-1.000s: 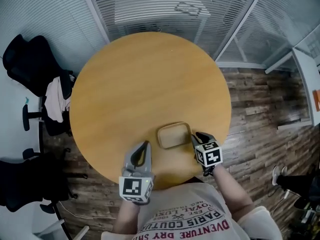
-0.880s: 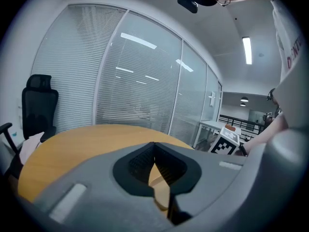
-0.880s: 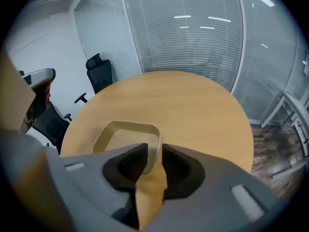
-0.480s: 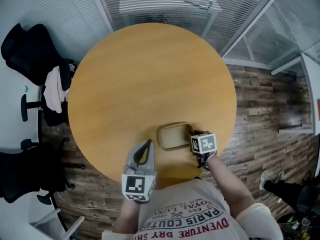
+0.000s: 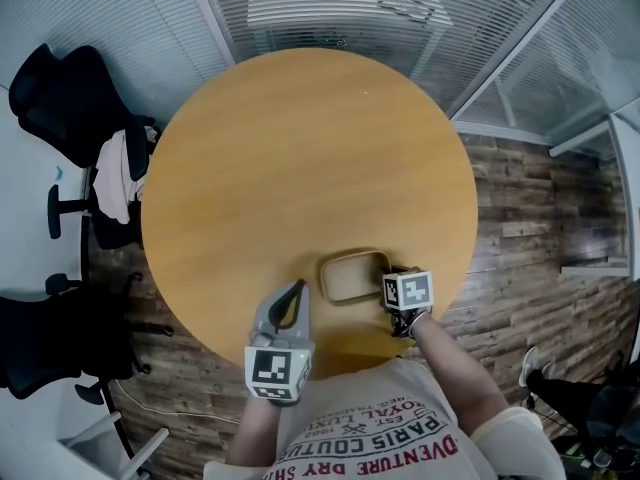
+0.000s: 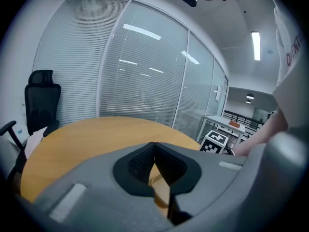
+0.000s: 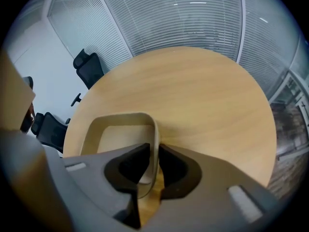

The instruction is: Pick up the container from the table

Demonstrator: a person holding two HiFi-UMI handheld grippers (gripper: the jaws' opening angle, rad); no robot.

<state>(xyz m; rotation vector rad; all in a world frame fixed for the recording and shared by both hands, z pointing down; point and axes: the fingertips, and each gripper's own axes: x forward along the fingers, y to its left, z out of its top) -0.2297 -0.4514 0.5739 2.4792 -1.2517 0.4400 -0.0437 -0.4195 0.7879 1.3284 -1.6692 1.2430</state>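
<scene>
A beige, shallow rectangular container (image 5: pixel 350 275) lies on the round wooden table (image 5: pixel 300 148) near its front edge. My right gripper (image 5: pixel 390 271) is at the container's right end. In the right gripper view the jaws of the right gripper (image 7: pixel 154 148) straddle the container's (image 7: pixel 120 129) thin side wall and are shut on its rim. My left gripper (image 5: pixel 296 288) hangs over the table's front edge, left of the container, apart from it and shut with nothing in it. In the left gripper view the left gripper (image 6: pixel 153 145) shows its jaws met, with the container (image 6: pixel 161 186) visible below them.
Black office chairs (image 5: pixel 60 118) stand left of the table, one with a white cloth on it, and another chair (image 5: pixel 50 338) sits lower left. Glass walls with blinds (image 5: pixel 330 8) run behind the table. Wooden floor (image 5: pixel 540 218) lies to the right.
My right gripper has slid left onto the container's right rim and shut on it. The left gripper has stayed put, and the head view has shifted slightly.
</scene>
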